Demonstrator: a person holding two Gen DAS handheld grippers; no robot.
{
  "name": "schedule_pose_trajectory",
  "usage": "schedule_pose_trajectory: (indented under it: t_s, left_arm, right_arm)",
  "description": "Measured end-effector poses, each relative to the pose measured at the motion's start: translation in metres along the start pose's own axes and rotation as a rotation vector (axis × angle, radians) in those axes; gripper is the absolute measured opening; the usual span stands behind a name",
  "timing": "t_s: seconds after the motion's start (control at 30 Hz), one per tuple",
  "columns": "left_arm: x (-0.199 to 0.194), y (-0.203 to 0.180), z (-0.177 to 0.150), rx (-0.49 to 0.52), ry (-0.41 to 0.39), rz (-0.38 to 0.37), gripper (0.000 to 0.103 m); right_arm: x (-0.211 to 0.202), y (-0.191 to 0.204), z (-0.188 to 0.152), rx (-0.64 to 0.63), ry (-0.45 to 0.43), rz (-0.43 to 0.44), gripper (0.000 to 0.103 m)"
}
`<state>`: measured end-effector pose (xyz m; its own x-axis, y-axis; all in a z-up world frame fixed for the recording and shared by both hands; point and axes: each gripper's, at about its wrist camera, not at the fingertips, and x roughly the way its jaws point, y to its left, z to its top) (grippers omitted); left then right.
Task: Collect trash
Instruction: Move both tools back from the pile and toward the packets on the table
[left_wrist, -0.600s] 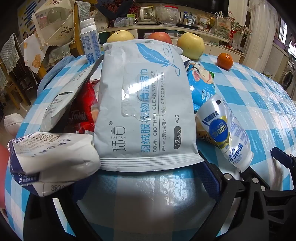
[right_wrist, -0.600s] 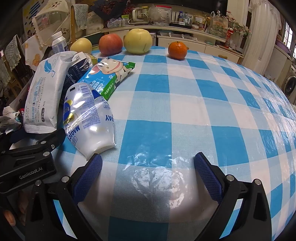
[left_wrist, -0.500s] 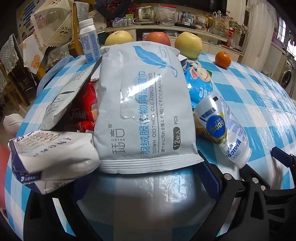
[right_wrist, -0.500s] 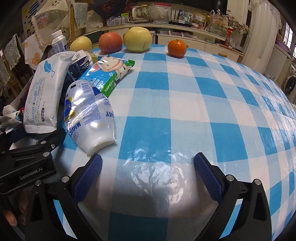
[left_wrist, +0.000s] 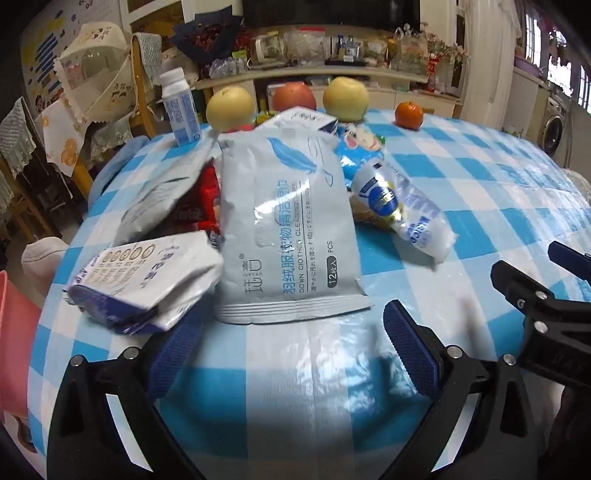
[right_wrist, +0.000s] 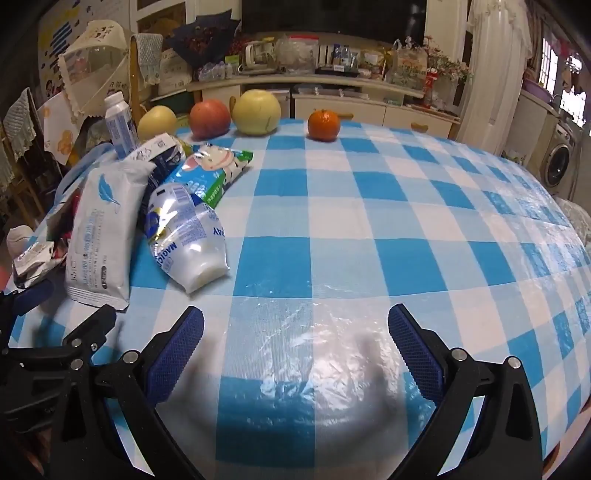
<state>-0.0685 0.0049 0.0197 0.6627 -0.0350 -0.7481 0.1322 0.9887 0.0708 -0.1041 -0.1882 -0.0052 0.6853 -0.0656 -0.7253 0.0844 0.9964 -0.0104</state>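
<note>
Both claws stand fully released and hold nothing. Left claw (left_wrist: 291, 347) hovers just short of the grey wipes packet (left_wrist: 291, 225), whose long axis runs straight away from it toward the worktop's (right_wrist: 369, 229) far edge, sealed end nearest. That packet tops the trash heap by the worktop's left edge, so the left claw is nearer. Right claw (right_wrist: 295, 347) faces bare cloth; the crushed white bottle (right_wrist: 188, 243) lies off its left finger, seemingly untouched.

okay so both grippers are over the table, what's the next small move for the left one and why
Probably ease the left gripper forward onto the wipes pack. Its jaws stand open and empty, and the pack's near edge lies just ahead between the fingers, the closest trash.
</note>
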Motion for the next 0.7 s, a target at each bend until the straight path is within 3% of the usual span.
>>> schedule_pose_trajectory:
  t_s: [0.3, 0.7]
  left_arm:
    - [-0.052, 0.021, -0.013, -0.047, -0.102, 0.0, 0.099]
    - [-0.106, 0.063, -0.034, -0.119, -0.17, 0.026, 0.099]
  right_arm:
    - [-0.044, 0.001, -0.014, 0.013, -0.102, -0.023, 0.099]
    - [-0.102, 0.017, -0.043, -0.012, -0.222, -0.001, 0.099]
